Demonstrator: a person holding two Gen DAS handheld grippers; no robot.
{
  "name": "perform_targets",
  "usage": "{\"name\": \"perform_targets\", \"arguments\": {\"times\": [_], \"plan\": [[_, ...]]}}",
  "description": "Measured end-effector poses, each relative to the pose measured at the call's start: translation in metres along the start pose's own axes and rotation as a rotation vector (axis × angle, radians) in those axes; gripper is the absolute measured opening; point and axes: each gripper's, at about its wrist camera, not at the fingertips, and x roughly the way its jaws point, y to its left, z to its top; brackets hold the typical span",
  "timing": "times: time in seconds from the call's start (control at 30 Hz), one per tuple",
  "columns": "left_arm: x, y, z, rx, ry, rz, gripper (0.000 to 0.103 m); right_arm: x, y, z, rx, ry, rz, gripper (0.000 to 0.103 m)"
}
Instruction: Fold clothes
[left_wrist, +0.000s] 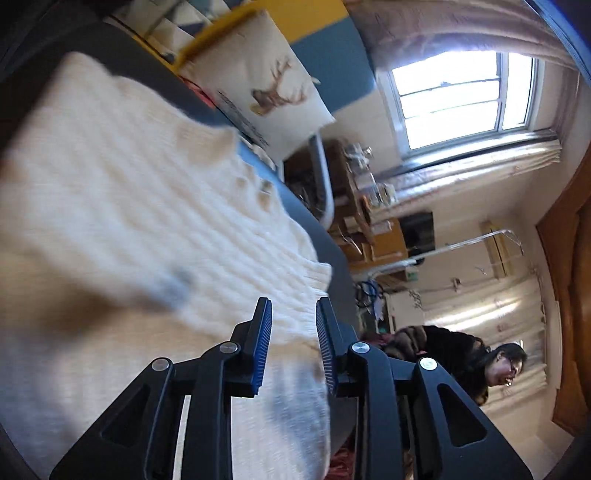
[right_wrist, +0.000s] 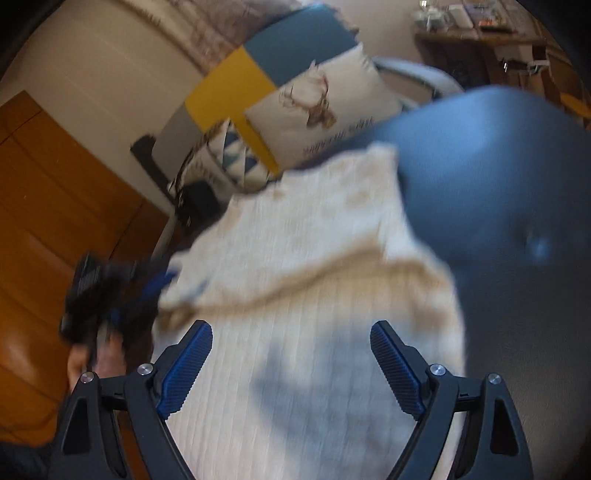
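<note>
The left hand-held gripper (left_wrist: 293, 314) is seen with a narrow gap, nothing pinched between its pads, above the hem of the cream knit sweater (left_wrist: 147, 206). The sweater is spread on the dark blue bed (right_wrist: 498, 192), one fold already laid across it. The right hand-held gripper (right_wrist: 291, 339) is held wide and empty above it. A fresh edge must next be gripped.

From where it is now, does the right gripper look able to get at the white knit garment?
Probably yes. The right gripper hangs with its jaws wide apart right over the white knit garment spread on the dark blue surface, and nothing lies between them. The left gripper is off at the cloth's edge.
</note>
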Motion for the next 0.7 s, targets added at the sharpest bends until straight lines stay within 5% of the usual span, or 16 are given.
{"name": "perform_targets", "arguments": {"times": [0.17, 0.3, 0.5, 0.57, 0.63, 0.7], "plan": [[-0.043, 0.033, -0.012, 0.012, -0.044, 0.123, 0.031, 0.04, 0.018, 0.058, -0.128, 0.037, -0.133, 0.088], [-0.056, 0.038, -0.022, 0.079, -0.051, 0.189, 0.032, 0.087, 0.035, 0.064, -0.316, 0.144, -0.333, 0.069], [-0.048, 0.021, -0.04, 0.249, -0.032, 0.302, 0.046, 0.118, 0.021, 0.062, -0.306, 0.249, -0.353, 0.067], [-0.042, 0.02, -0.045, 0.269, -0.013, 0.307, 0.046, 0.123, 0.021, 0.056, -0.335, 0.264, -0.395, 0.05], [-0.037, 0.02, -0.048, 0.275, 0.007, 0.304, 0.047, 0.122, 0.028, 0.055, -0.367, 0.267, -0.435, 0.01], [-0.033, 0.022, -0.051, 0.261, 0.02, 0.302, 0.047, 0.119, 0.036, 0.055, -0.399, 0.261, -0.452, 0.006]]}}
